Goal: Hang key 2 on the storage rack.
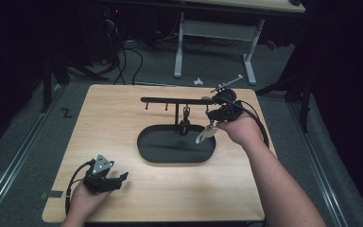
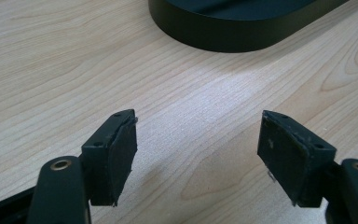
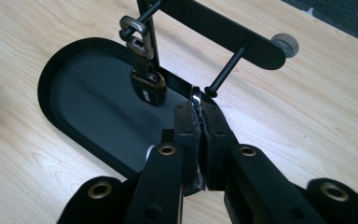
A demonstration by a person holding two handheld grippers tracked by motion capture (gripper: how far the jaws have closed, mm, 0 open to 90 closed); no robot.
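Right gripper view shows the right gripper (image 3: 199,109) jaws clamped on a metal ring (image 3: 195,95); left gripper (image 2: 198,140) jaws gape wide, empty.

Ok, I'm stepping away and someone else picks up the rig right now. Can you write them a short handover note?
Right gripper: shut on a thin metal ring, with a silvery tag hanging below it, held next to the free right-hand peg of the black key rack.
Left gripper: open, holding nothing, resting low over the table at the near left.
Done: one black key fob already hangs by its clip from a peg above the oval tray.
Left: likely hang the ring on the free peg and let go; the ring is not on it yet.
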